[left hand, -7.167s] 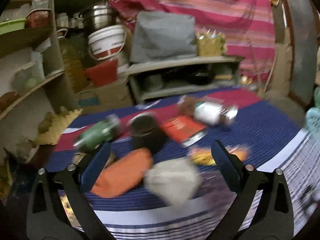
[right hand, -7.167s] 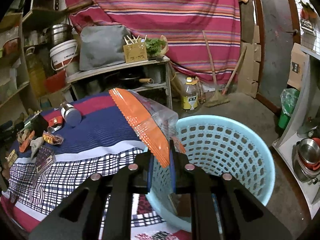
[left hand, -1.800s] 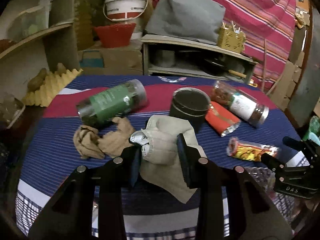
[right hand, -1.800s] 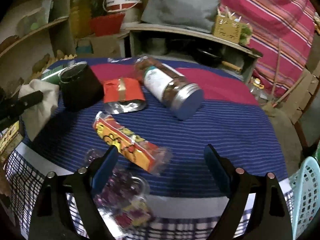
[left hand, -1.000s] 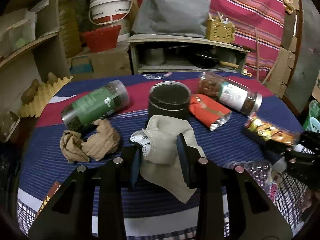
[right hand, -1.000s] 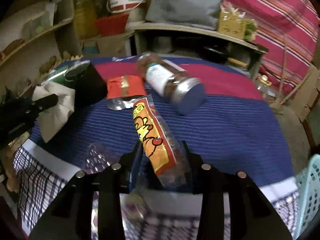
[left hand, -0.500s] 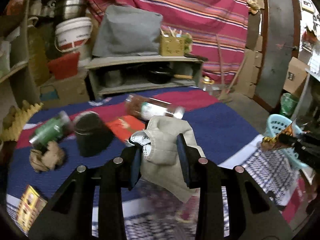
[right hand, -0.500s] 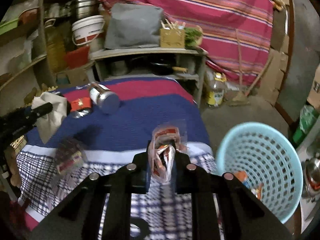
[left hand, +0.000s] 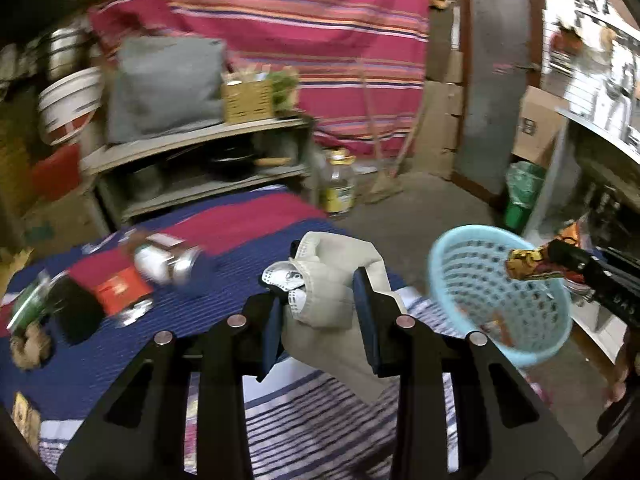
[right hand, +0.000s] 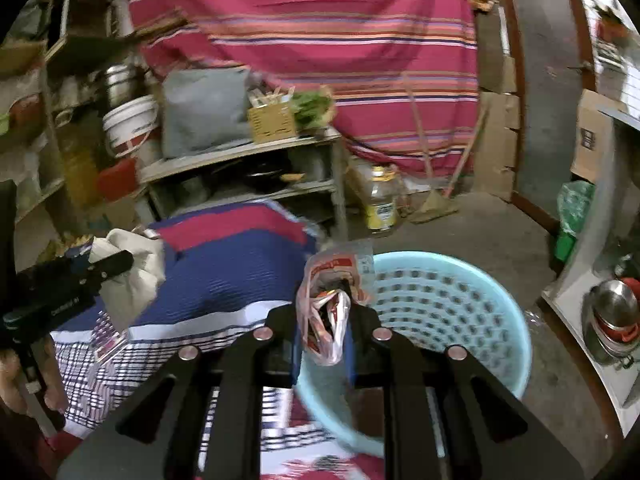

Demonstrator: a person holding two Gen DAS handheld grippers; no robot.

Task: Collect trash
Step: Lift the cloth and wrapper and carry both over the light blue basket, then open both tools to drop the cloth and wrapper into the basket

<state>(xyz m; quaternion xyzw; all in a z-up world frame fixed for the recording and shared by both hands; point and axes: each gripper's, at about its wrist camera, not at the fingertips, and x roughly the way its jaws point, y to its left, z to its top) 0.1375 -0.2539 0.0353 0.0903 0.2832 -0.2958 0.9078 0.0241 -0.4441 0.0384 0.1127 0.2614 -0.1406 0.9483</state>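
Note:
My left gripper [left hand: 320, 312] is shut on a crumpled beige cloth [left hand: 336, 280] and holds it over the table's right end; it also shows in the right wrist view [right hand: 132, 272]. My right gripper [right hand: 322, 328] is shut on a red and yellow snack wrapper [right hand: 328, 304], held at the near left rim of the light blue basket [right hand: 460, 304]. In the left wrist view the wrapper [left hand: 528, 264] hangs over the basket [left hand: 480, 276]. Some trash lies inside the basket.
On the striped tablecloth [left hand: 240, 232] lie a glass jar [left hand: 168, 260], a red packet [left hand: 120, 288], a black tin [left hand: 76, 312], a green can [left hand: 28, 304] and crumpled brown paper [left hand: 30, 346]. A shelf unit [right hand: 248, 168], an oil bottle [right hand: 380, 200] and a steel pot [right hand: 612, 312] stand around.
Both grippers have swung right toward the basket. The right gripper picked up the wrapper from the table about a second ago and now holds it at the basket's rim.

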